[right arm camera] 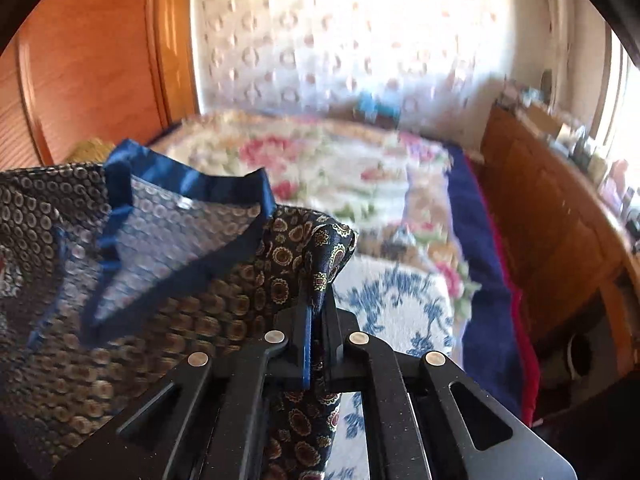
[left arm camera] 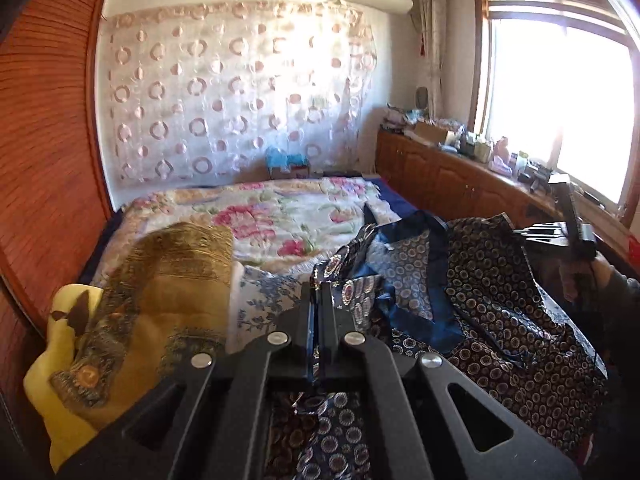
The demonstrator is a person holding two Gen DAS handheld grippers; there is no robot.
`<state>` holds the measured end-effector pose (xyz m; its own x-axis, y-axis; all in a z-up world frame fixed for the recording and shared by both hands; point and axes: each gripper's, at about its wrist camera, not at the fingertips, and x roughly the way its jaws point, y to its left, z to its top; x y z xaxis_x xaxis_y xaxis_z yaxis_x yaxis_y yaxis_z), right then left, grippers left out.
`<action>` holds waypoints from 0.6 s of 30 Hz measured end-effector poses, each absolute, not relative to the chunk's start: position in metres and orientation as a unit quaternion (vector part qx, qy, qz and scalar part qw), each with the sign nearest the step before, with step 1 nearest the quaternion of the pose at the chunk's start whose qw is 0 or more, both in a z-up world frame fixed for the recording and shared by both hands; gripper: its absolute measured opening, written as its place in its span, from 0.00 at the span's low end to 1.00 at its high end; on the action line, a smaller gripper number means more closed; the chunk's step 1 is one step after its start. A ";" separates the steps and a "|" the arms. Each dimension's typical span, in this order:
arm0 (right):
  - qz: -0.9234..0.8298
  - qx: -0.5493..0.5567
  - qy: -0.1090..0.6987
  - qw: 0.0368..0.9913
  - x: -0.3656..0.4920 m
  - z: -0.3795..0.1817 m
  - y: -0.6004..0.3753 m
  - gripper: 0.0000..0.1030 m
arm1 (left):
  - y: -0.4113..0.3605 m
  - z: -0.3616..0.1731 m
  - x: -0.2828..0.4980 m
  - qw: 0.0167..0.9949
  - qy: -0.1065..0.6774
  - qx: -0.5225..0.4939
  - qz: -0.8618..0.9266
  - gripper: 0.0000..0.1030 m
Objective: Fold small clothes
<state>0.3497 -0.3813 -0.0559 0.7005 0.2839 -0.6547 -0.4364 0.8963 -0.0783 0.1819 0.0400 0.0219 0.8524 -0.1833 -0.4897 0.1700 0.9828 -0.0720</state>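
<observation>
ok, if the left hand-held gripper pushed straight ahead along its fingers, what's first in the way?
Likely the bunched navy patterned garment the left hand-held gripper already clamps, then the floral bedspread; depth is unclear.

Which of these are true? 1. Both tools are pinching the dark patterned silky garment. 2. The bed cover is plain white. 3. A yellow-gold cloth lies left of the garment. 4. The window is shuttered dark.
1. True: the left tool and the right tool are each shut on the dark patterned silky garment.
2. False: the bed cover is floral, pink and green.
3. True: the yellow-gold cloth lies there.
4. False: the window glares bright.
</observation>
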 end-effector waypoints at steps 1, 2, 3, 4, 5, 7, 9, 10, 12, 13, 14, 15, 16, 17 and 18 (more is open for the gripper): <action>0.199 -0.115 0.323 0.918 0.339 -0.049 -0.381 0.01 | 0.043 0.024 0.172 0.964 0.249 -0.014 -0.087 0.00; 0.201 -0.113 0.313 0.921 0.328 -0.042 -0.382 0.01 | 0.046 0.026 0.165 0.966 0.246 -0.018 -0.084 0.00; 0.202 -0.112 0.305 0.924 0.317 -0.036 -0.383 0.01 | 0.049 0.026 0.158 0.966 0.244 -0.021 -0.082 0.00; 0.204 -0.109 0.297 0.926 0.305 -0.031 -0.385 0.01 | 0.054 0.026 0.149 0.967 0.242 -0.024 -0.079 0.00; 0.206 -0.107 0.293 0.928 0.294 -0.027 -0.387 0.01 | 0.057 0.025 0.145 0.967 0.241 -0.026 -0.077 0.00; 0.205 -0.101 0.281 0.932 0.272 -0.022 -0.393 0.01 | 0.067 0.020 0.127 0.968 0.239 -0.030 -0.068 0.00; 0.207 -0.094 0.277 0.934 0.253 -0.020 -0.398 0.01 | 0.073 0.015 0.113 0.969 0.238 -0.034 -0.062 0.00; 0.206 -0.090 0.275 0.935 0.242 -0.019 -0.402 0.01 | 0.077 0.011 0.104 0.968 0.239 -0.038 -0.059 0.00; 0.204 -0.084 0.273 0.936 0.214 -0.020 -0.411 0.01 | 0.082 0.003 0.091 0.968 0.241 -0.042 -0.054 0.00; 0.204 -0.082 0.274 0.936 0.207 -0.021 -0.413 0.01 | 0.084 -0.002 0.083 0.968 0.242 -0.043 -0.049 0.00; 0.202 -0.076 0.276 0.937 0.192 -0.025 -0.419 0.01 | 0.085 -0.004 0.078 0.968 0.243 -0.044 -0.047 0.00; 0.201 -0.072 0.280 0.936 0.181 -0.028 -0.424 0.01 | 0.087 -0.009 0.069 0.967 0.245 -0.047 -0.045 0.00; 0.200 -0.069 0.283 0.935 0.173 -0.031 -0.427 0.01 | 0.089 -0.013 0.060 0.967 0.246 -0.048 -0.042 0.00; 0.196 -0.068 0.287 0.935 0.159 -0.036 -0.432 0.01 | 0.090 -0.017 0.050 0.967 0.245 -0.050 -0.040 0.00; 0.193 -0.066 0.290 0.935 0.149 -0.040 -0.436 0.01 | 0.092 -0.019 0.043 0.967 0.246 -0.053 -0.039 0.00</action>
